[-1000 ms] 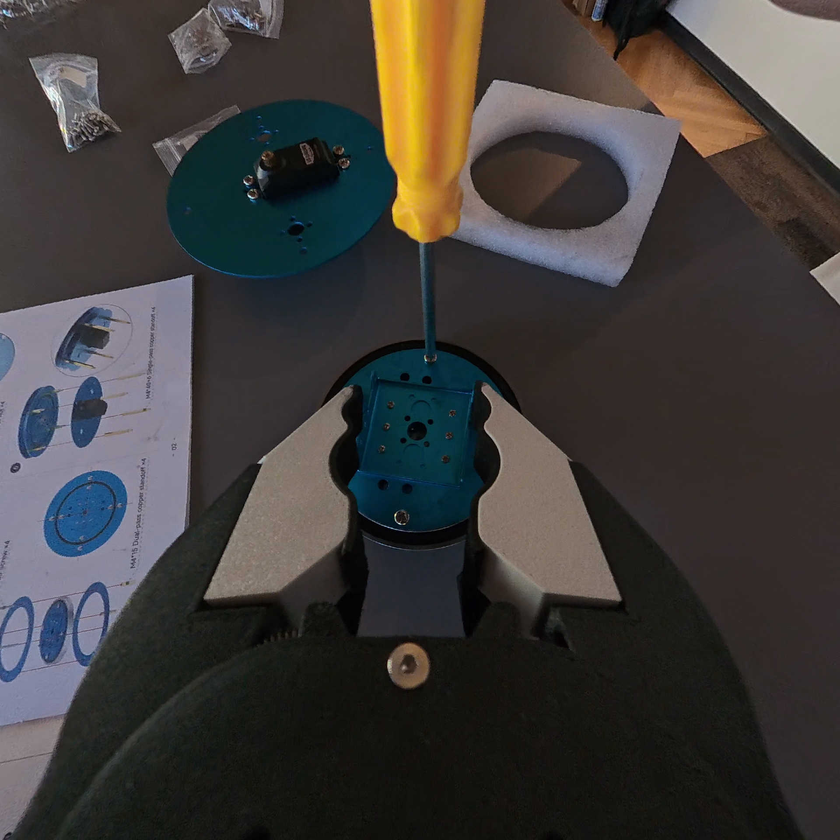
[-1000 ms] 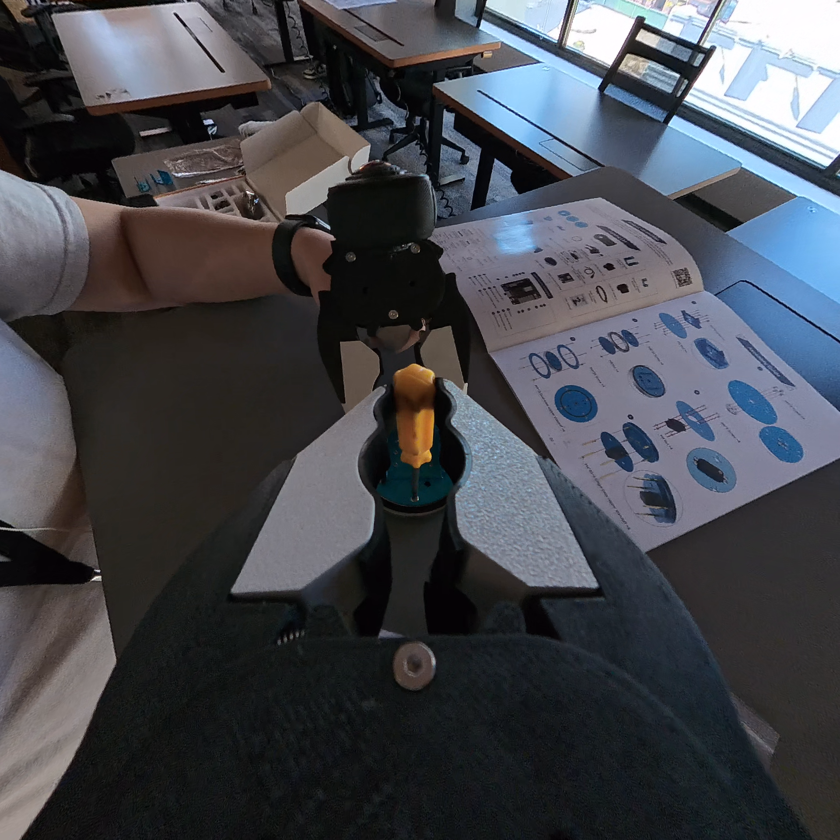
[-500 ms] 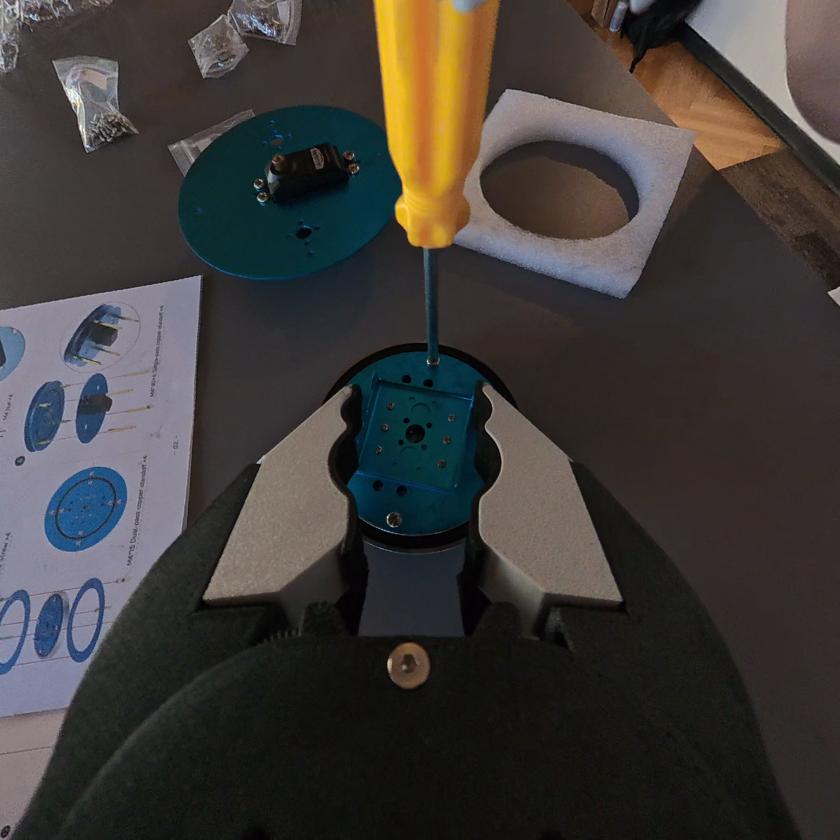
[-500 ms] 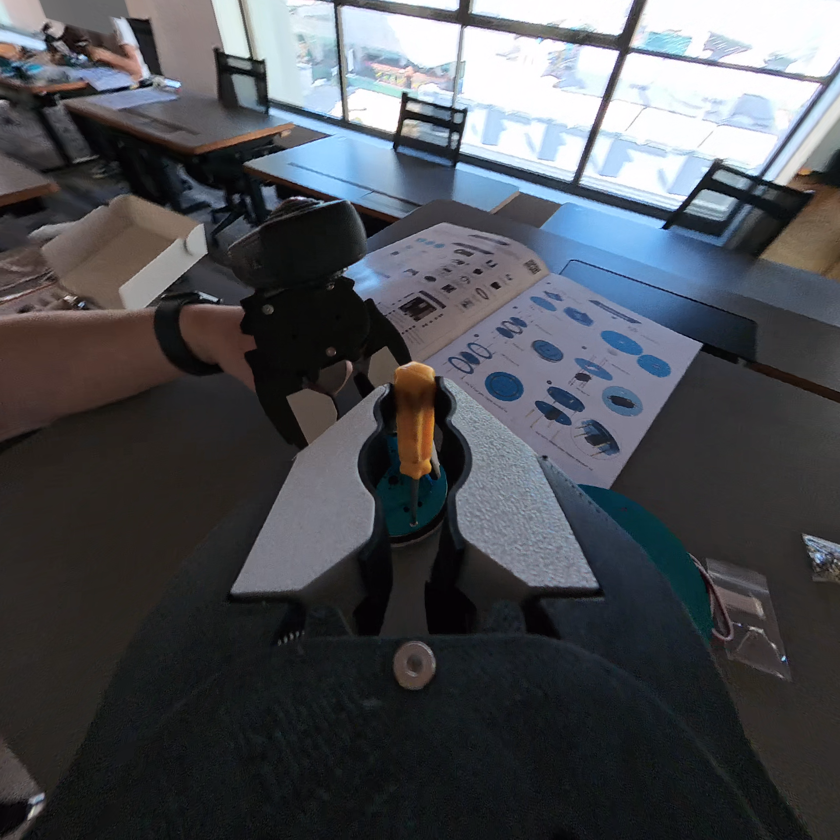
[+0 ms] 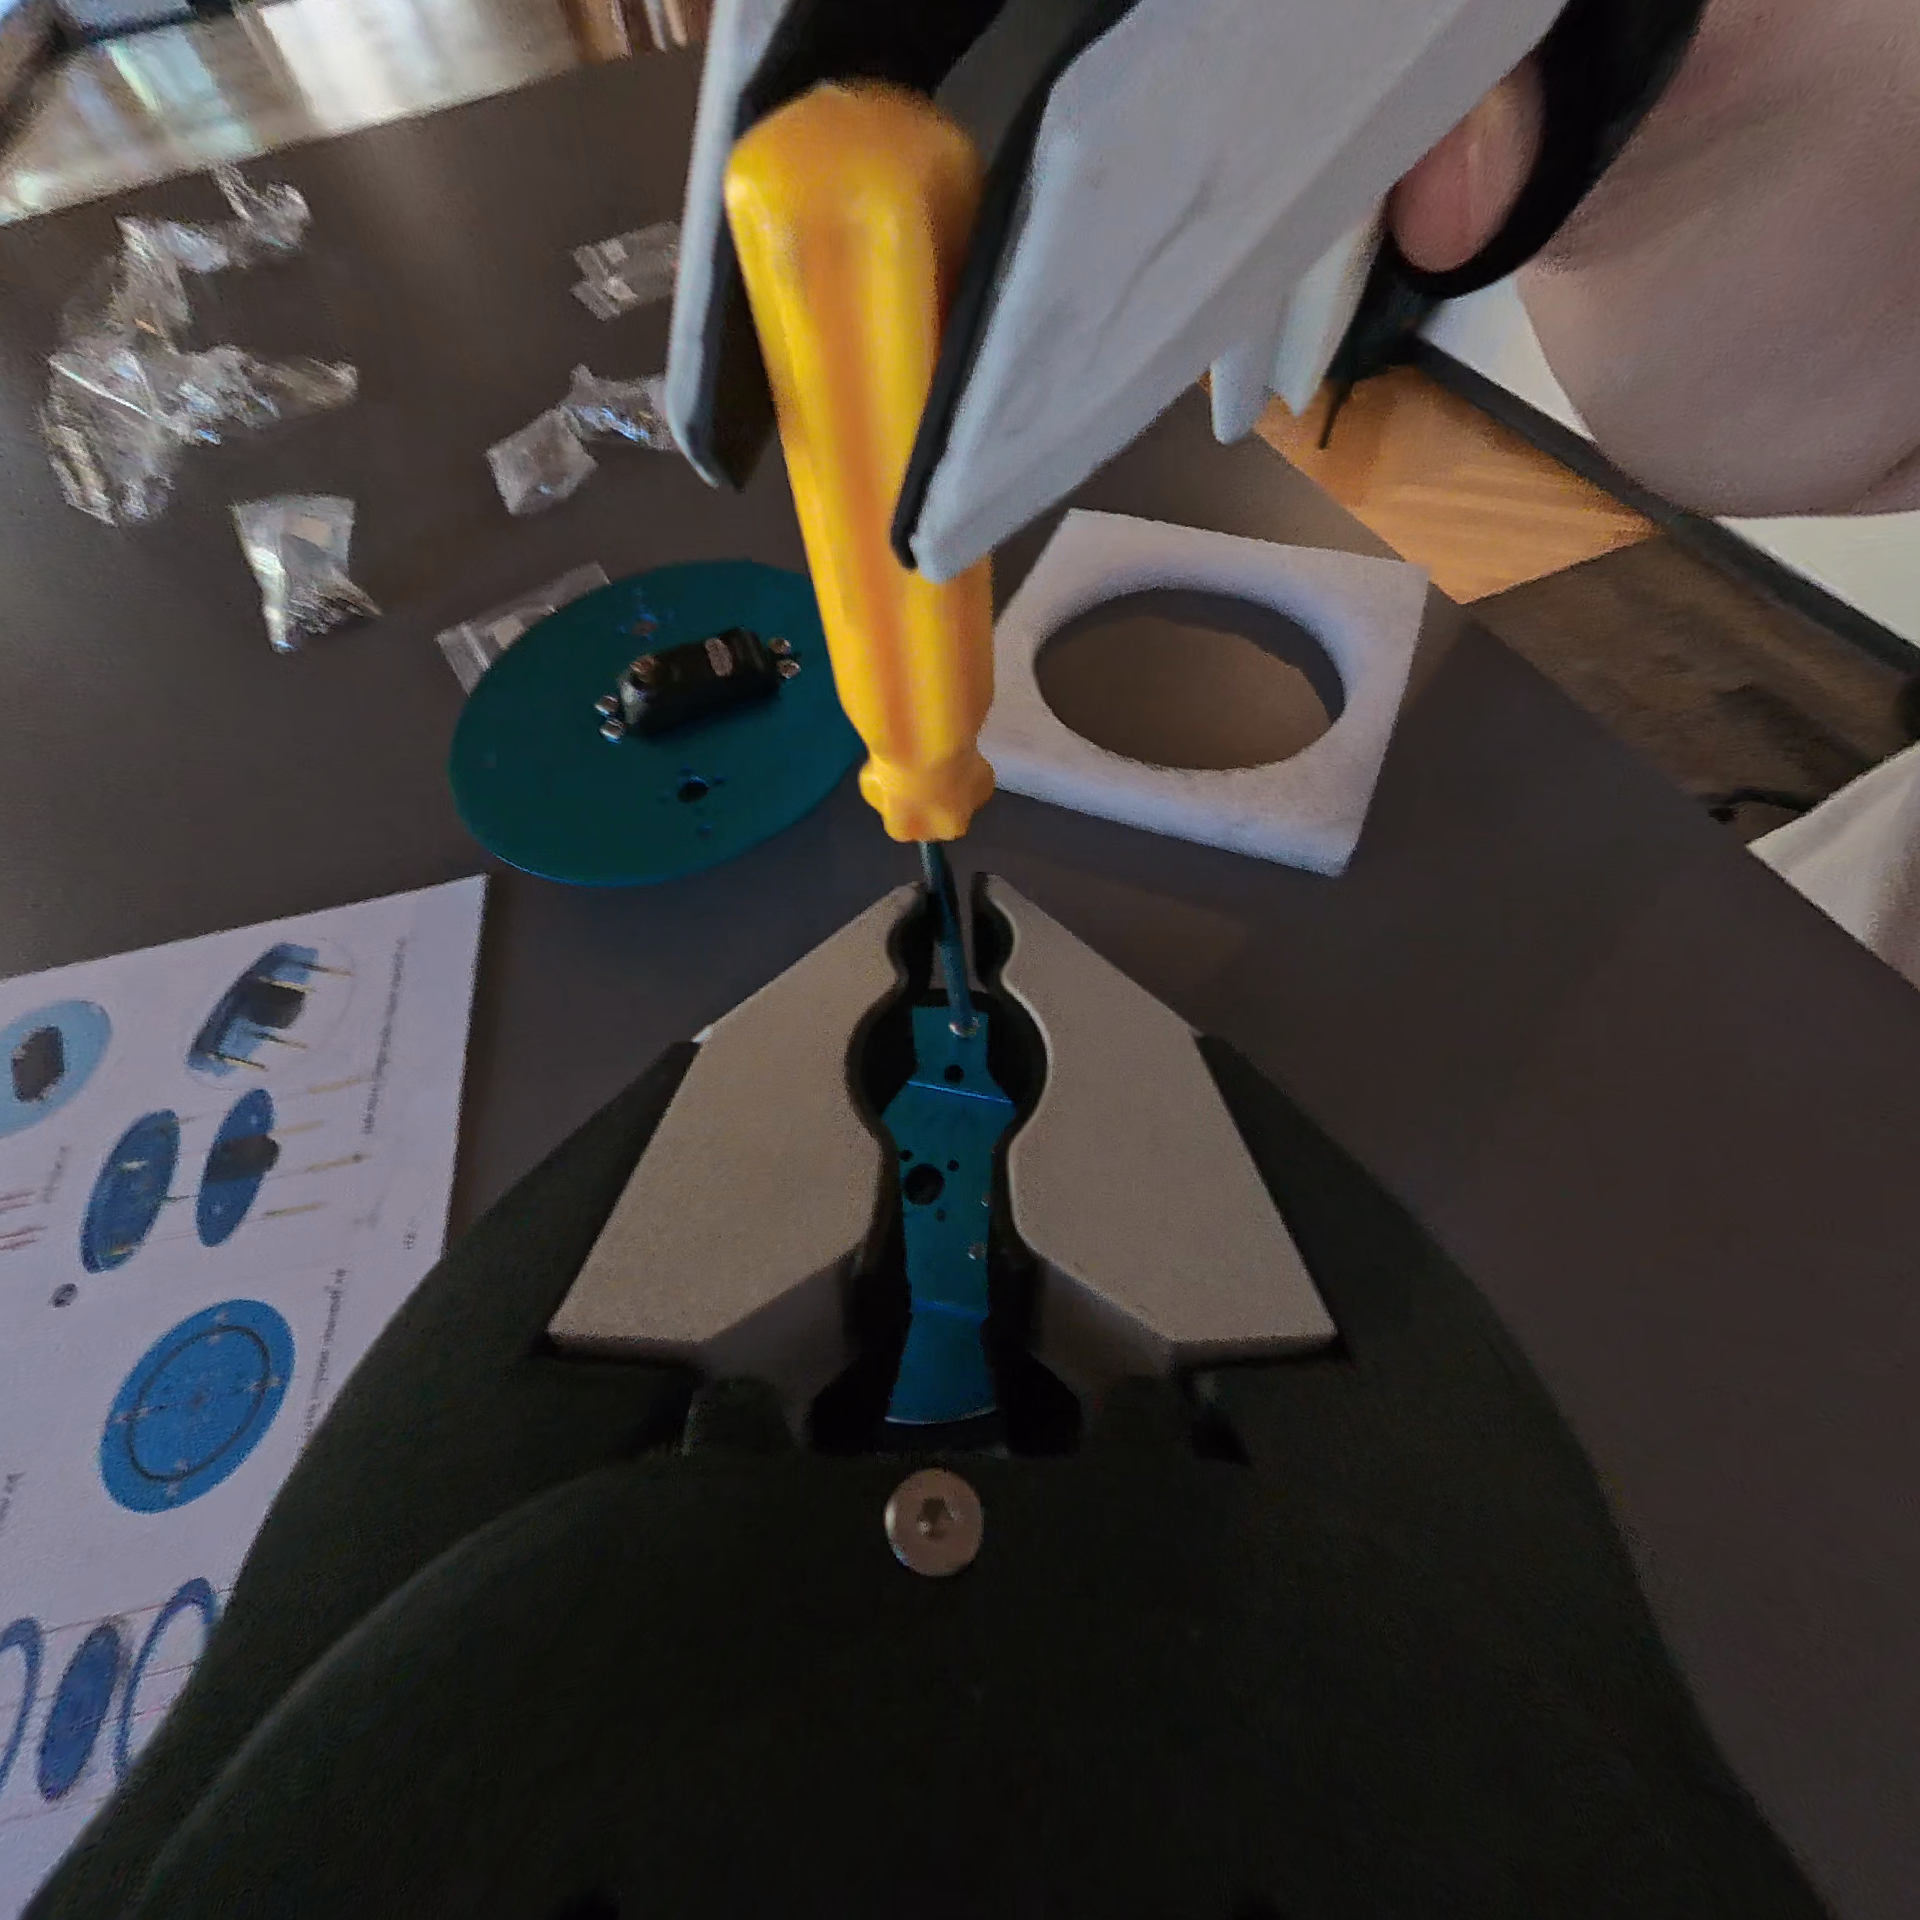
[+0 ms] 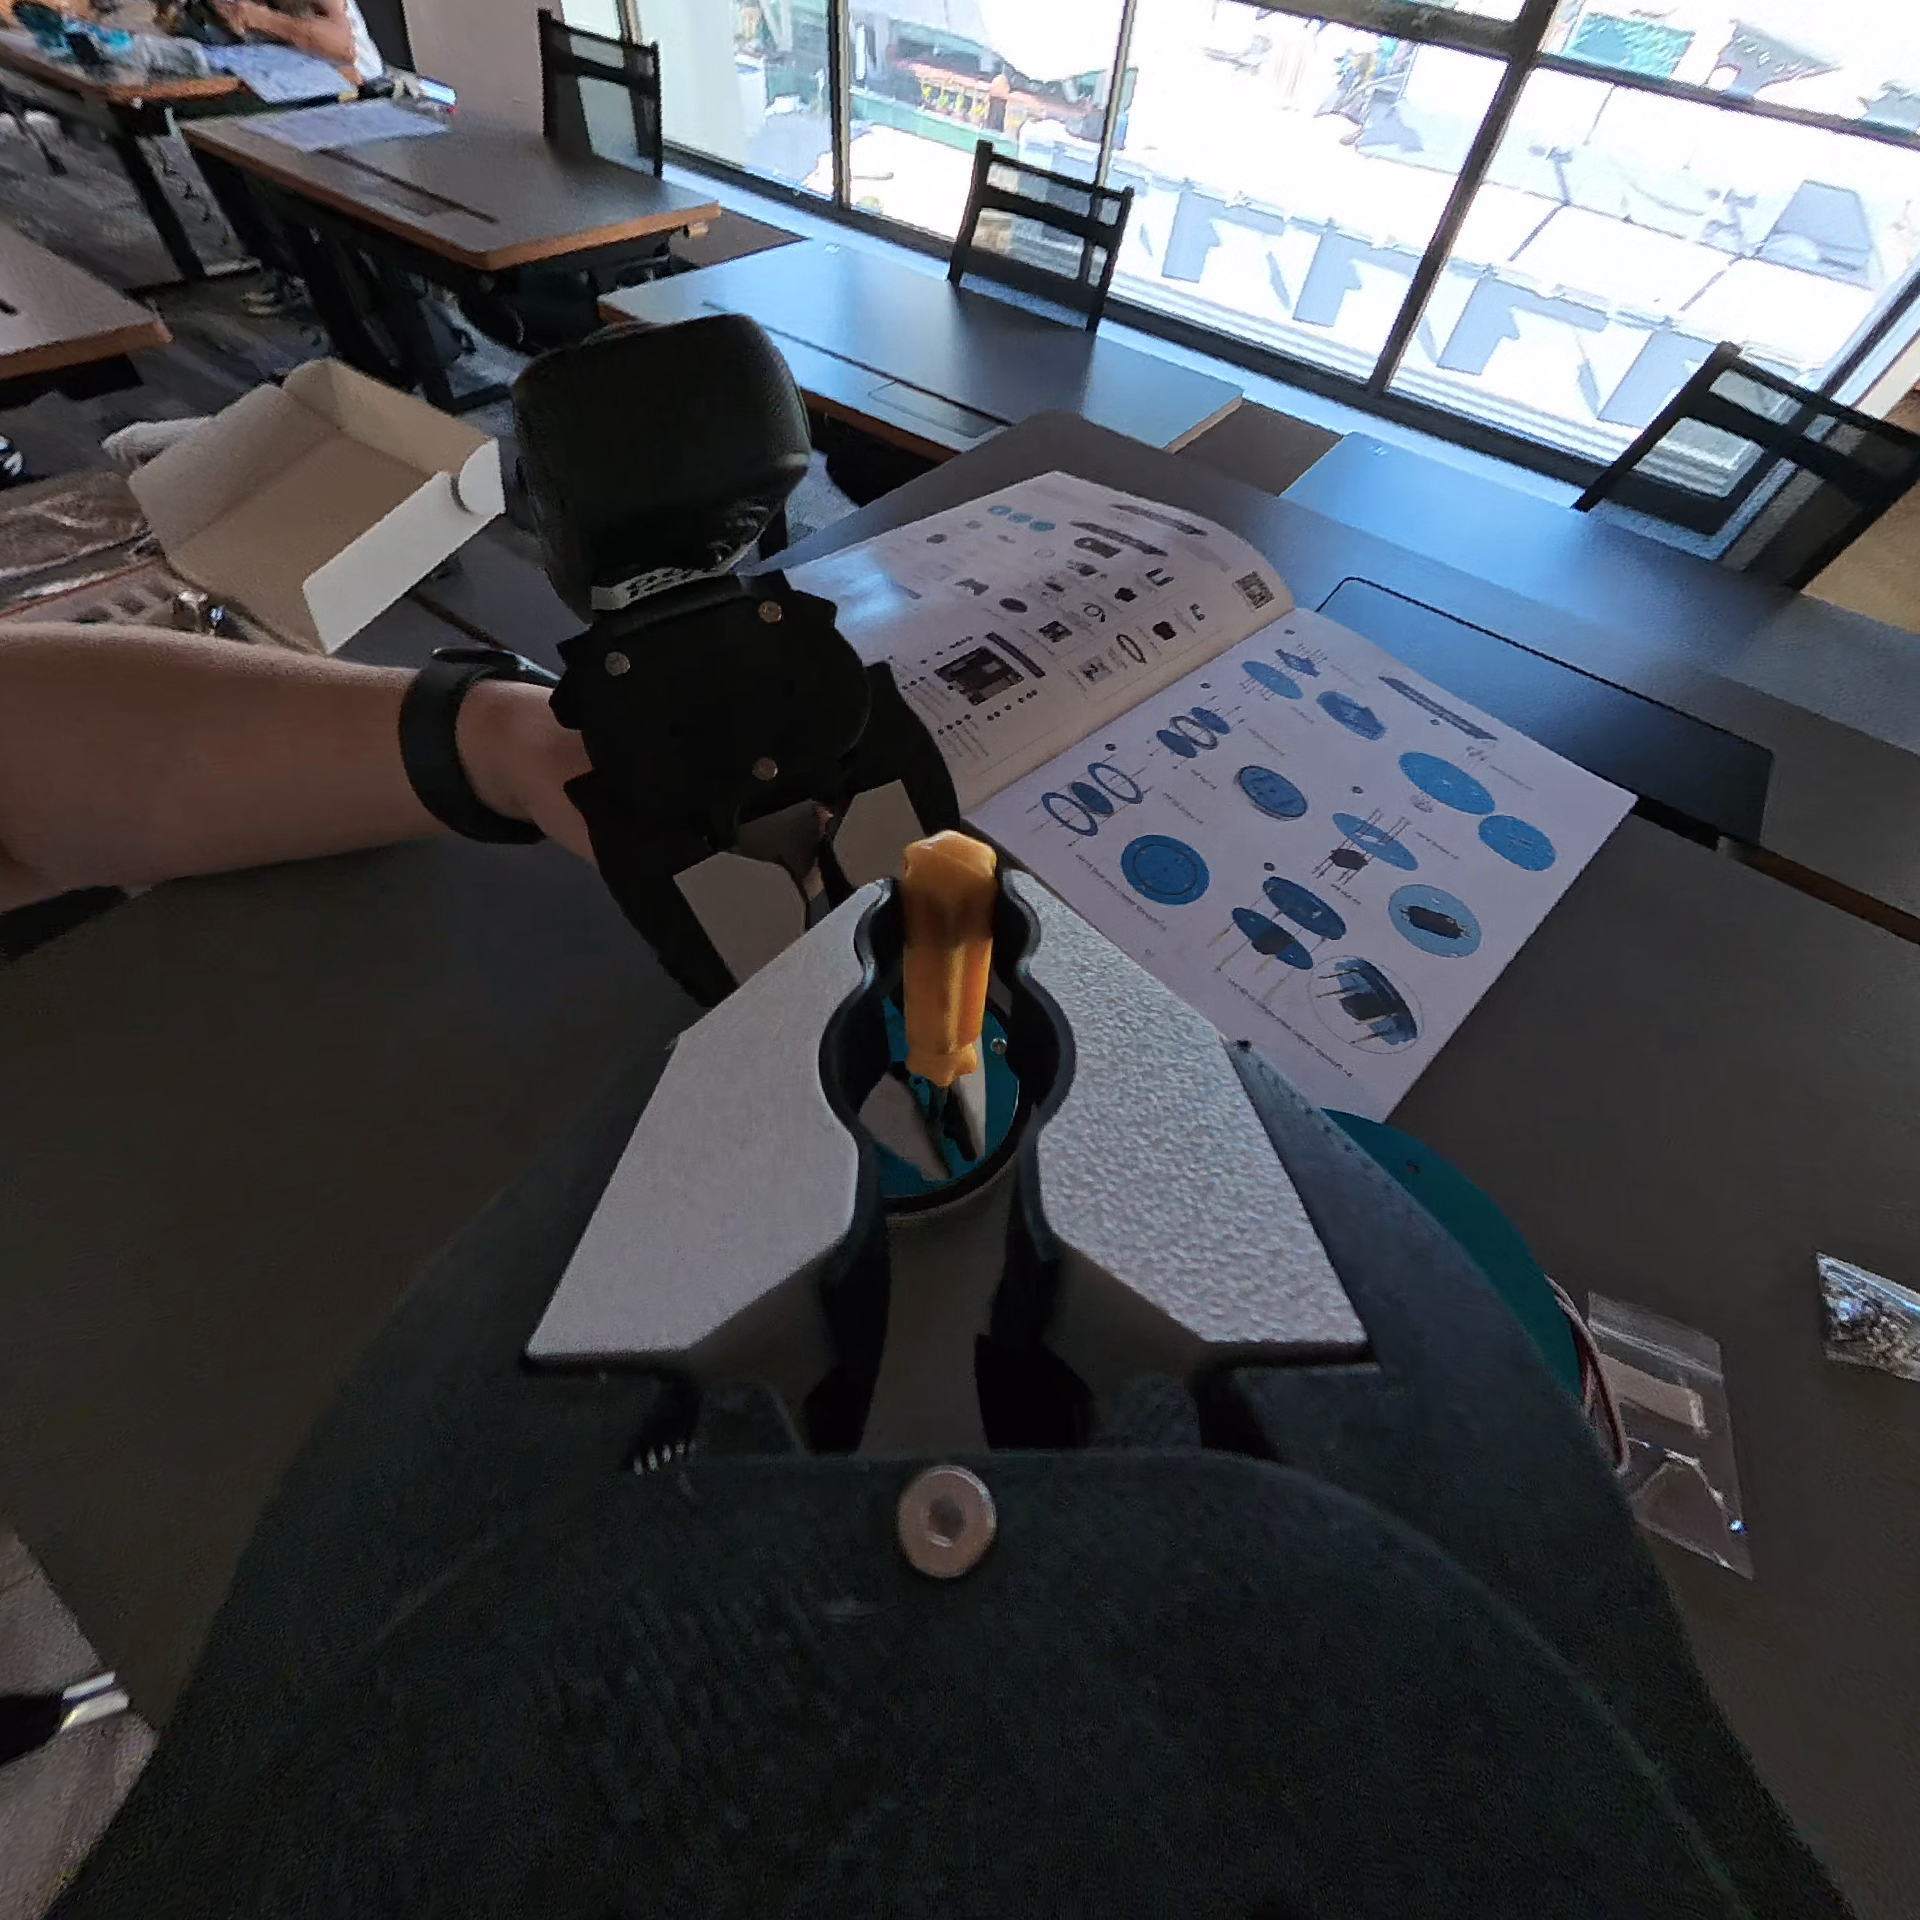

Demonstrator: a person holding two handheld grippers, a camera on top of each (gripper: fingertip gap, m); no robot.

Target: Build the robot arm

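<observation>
My right gripper (image 6: 945, 904) is shut on the handle of a yellow screwdriver (image 6: 940, 977), held upright. The left wrist view shows it (image 5: 821, 509) coming down from above on the screwdriver (image 5: 883, 582). The screwdriver tip rests on a screw at the far edge of a small round blue part with a square bracket (image 5: 945, 1195), which lies on the dark table. My left gripper (image 5: 943, 896) has its fingers drawn close about the thin shaft, just above the blue part. It also shows in the right wrist view (image 6: 935, 1122), over the blue part (image 6: 914, 1169).
A larger teal disc with a black servo (image 5: 582, 769) lies behind. Beside it is a white foam square with a round hole (image 5: 1382, 644). An open instruction booklet (image 5: 208, 1143) lies on the left. Several small bags of screws (image 5: 301, 566) lie at the back. An open white box (image 6: 312, 499) stands behind the table. Left tips to right tips: about 9 cm.
My left gripper's fingers, wide apart around the blue bracket before, have closed in to a narrow gap around the screwdriver shaft. The right gripper has turned with the screwdriver, tip still on the screw.
</observation>
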